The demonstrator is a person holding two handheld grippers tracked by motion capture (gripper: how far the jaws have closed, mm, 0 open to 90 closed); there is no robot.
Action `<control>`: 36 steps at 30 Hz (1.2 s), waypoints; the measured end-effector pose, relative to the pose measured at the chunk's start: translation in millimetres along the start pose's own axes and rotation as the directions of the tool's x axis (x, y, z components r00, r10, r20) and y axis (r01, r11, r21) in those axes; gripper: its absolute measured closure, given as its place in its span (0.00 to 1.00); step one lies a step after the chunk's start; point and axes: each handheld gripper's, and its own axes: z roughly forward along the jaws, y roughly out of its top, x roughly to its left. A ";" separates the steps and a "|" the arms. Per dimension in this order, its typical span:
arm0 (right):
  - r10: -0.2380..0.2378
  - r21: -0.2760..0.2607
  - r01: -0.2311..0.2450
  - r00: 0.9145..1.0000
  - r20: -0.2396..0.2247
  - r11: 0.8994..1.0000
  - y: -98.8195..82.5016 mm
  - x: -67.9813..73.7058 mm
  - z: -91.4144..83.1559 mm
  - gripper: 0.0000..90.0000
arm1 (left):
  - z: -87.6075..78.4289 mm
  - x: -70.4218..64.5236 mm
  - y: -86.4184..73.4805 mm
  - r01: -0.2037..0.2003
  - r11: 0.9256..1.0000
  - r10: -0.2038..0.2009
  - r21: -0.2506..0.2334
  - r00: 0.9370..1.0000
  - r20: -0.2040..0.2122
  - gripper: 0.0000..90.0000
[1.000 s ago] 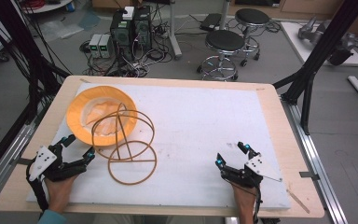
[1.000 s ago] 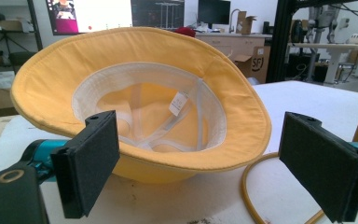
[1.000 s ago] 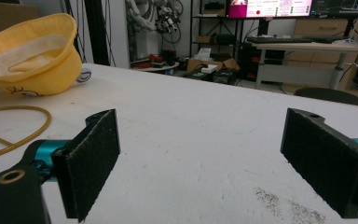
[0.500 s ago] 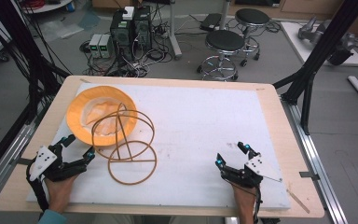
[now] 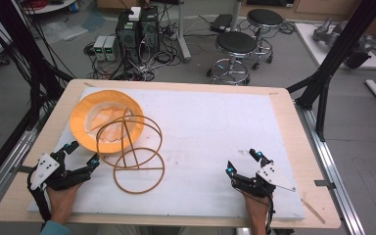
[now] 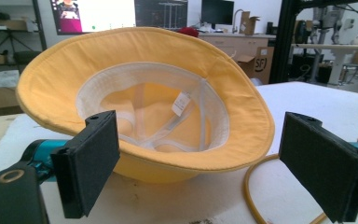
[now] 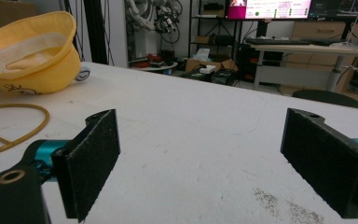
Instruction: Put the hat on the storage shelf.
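We have not yet begun: our left gripper (image 5: 81,155) and right gripper (image 5: 245,161) rest at the near edge with jaws spread and empty, while the yellow hat (image 5: 105,120) lies upturned far left, leaning beside the wire stand (image 5: 132,152), untouched.
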 end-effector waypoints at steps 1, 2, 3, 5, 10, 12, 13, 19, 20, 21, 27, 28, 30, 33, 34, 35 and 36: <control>-0.005 -0.002 0.005 1.000 0.001 1.000 0.2 -0.8 0.5 0.12 | -0.1 -0.1 0.2 0.000 1.000 0.000 0.001 1.000 -0.001 0.14; 0.001 0.003 -0.001 1.000 -0.001 1.000 0.1 -0.4 0.3 0.12 | -0.1 -0.1 0.3 0.001 1.000 -0.001 0.003 1.000 -0.002 0.14; 0.001 0.003 -0.001 1.000 -0.001 1.000 0.1 -0.4 0.3 0.12 | -0.2 -0.1 0.5 -0.001 1.000 0.001 0.005 1.000 -0.004 0.14; -0.003 0.002 0.003 1.000 0.000 1.000 0.1 -0.2 0.5 0.12 | -1.5 -0.3 2.6 -0.008 1.000 0.008 -0.004 1.000 -0.006 0.14; -0.002 0.004 0.002 1.000 -0.001 1.000 0.2 -0.1 0.6 0.12 | -6.7 -0.1 13.1 -0.028 0.999 0.027 -0.031 0.999 -0.018 0.14; -0.008 0.009 0.008 1.000 -0.003 1.000 0.4 0.0 1.2 0.12 | -7.6 2.7 17.3 -0.028 0.999 0.027 -0.022 0.999 -0.022 0.14; -0.012 0.009 0.012 1.000 -0.004 1.000 0.5 0.0 1.3 0.12 | -7.4 5.4 20.2 -0.028 1.000 0.028 -0.009 0.999 -0.026 0.14; -0.010 0.015 0.010 1.000 -0.004 1.000 0.7 0.4 1.6 0.12 | -4.2 19.8 33.1 -0.011 0.999 0.012 0.042 1.000 -0.021 0.14; -0.013 0.015 0.013 1.000 -0.003 1.000 0.7 0.4 1.8 0.12 | -4.2 19.8 33.1 -0.011 0.999 0.012 0.042 1.000 -0.021 0.14; -0.013 0.015 0.013 1.000 -0.003 1.000 0.7 0.4 1.8 0.12 | -3.3 22.7 36.1 -0.013 0.999 0.014 0.053 1.000 -0.021 0.14; -0.016 0.020 0.016 1.000 -0.001 1.000 0.8 1.5 2.2 0.12 | 5.5 38.7 56.2 -0.013 0.994 0.017 0.108 0.999 -0.032 0.14; -0.018 0.020 0.018 1.000 -0.002 1.000 0.8 1.4 2.2 0.12 | 7.7 42.2 60.0 -0.008 0.993 0.011 0.115 1.000 -0.026 0.14; -0.016 0.021 0.016 1.000 -0.002 1.000 0.8 1.5 2.2 0.12 | 11.2 47.5 64.9 -0.006 0.991 0.009 0.137 1.000 -0.018 0.14; -0.027 0.022 0.027 1.000 -0.002 0.999 0.8 1.6 2.4 0.12 | 16.5 56.8 72.0 0.007 0.985 -0.005 0.173 1.000 -0.012 0.13; -0.027 0.022 0.027 1.000 -0.002 0.999 0.8 1.6 2.4 0.12 | 17.6 58.9 73.3 0.008 0.983 -0.005 0.185 1.000 -0.014 0.13; -0.027 0.021 0.027 1.000 -0.002 0.999 0.8 1.7 2.5 0.12 | 19.3 61.7 74.8 0.012 0.980 -0.010 0.198 1.000 -0.013 0.13; -0.027 0.022 0.027 1.000 -0.002 0.999 0.8 1.7 2.6 0.12 | 21.1 64.9 76.1 0.016 0.977 -0.014 0.214 1.000 -0.011 0.13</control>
